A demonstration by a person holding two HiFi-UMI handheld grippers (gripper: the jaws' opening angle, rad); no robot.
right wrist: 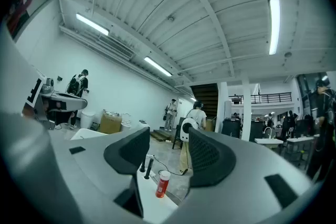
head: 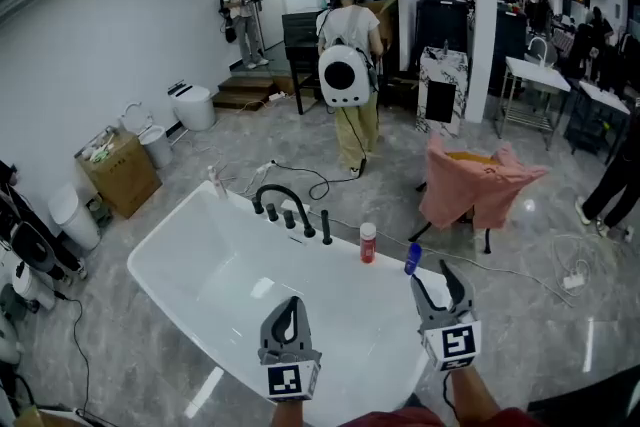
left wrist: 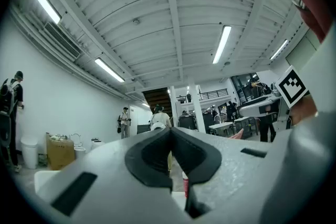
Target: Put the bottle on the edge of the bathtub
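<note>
Bottle: red white-capped bottle (head: 368, 243) stood upright on white bathtub (head: 165, 227) rim, frame centre.
Left gripper (head: 291, 310): jaws were together, empty.
Right gripper (head: 437, 290): jaws were apart, empty.

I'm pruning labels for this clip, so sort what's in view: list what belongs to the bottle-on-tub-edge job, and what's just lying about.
Belongs to the job:
red bottle, standing on the rim
bathtub
left gripper, shut
right gripper, open and empty

Just lying about:
cardboard box
pink cloth on a chair
floor cables
white bin
</note>
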